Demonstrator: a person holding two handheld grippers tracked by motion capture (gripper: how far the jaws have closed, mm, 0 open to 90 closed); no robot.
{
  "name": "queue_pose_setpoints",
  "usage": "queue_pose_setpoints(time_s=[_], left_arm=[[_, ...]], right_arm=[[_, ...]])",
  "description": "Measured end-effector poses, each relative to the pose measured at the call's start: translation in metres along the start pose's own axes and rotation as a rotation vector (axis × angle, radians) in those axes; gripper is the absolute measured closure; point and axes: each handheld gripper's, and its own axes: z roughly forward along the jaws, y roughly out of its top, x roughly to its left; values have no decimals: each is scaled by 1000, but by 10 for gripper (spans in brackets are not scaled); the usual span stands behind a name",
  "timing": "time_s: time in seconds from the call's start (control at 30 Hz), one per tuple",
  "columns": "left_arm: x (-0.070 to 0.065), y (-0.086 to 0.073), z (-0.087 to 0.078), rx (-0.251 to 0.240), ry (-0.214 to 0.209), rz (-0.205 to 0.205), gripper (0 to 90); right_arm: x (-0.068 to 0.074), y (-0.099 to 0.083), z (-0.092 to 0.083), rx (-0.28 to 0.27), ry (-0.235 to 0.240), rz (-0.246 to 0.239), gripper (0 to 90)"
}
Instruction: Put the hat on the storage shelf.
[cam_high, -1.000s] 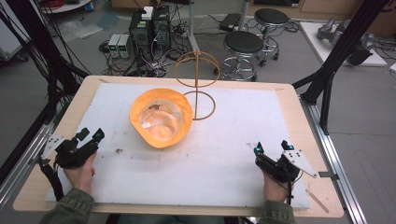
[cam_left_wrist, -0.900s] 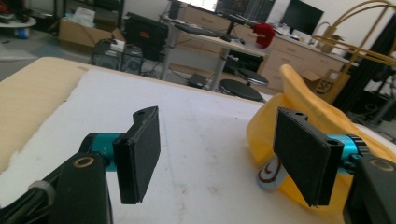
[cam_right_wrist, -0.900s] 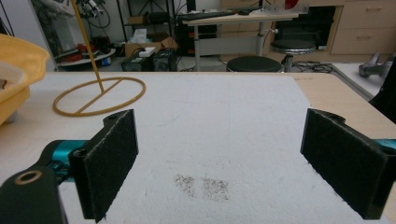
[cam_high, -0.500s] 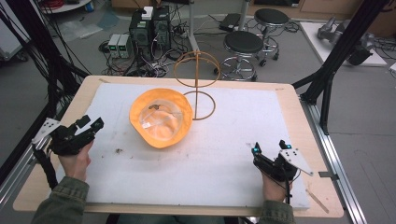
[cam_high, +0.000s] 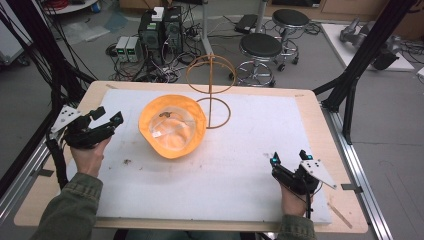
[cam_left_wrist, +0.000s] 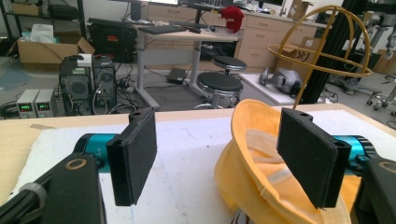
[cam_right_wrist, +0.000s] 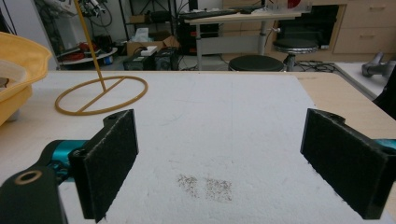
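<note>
The left gripper (cam_high: 102, 121) hovers near the desk's (cam_high: 300, 107) left edge, its fingers (cam_left_wrist: 133, 154) apart with nothing between them, having just opened wider. Just right of it lies the yellow-orange hat (cam_high: 172, 126), upturned, its pale lining and a small label showing, beside the wire hat stand (cam_high: 212, 95). At the desk's right, the right gripper (cam_high: 289, 157) rests with fingers (cam_right_wrist: 109, 158) spread, empty.

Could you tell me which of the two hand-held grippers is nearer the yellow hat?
The left hand-held gripper, beside the yellow hat; the right hand-held gripper sits far off.
</note>
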Motion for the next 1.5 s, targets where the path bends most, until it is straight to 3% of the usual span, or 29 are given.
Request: queue_pose_setpoints(time_s=[0.33,0.53,1.03,1.1,1.33,1.5], left_arm=[[1,8,26,32,-4,-22,293],[-1,13,39,60,-3,12,293],[-5,30,72,142,-90,25,294],[-5,29,77,141,-114,8,305],[0,19,92,169,-135,-12,309],[-4,20,103,236,-156,18,310]], right_arm=[[0,0,0,-3,1,1,100],[-1,0,1,10,8,11,100],[-1,0,0,-3,5,13,100],[-1,0,0,-3,7,14,100],[-1,0,0,1,3,-1,100],[-1,0,1,-5,2,3,100]])
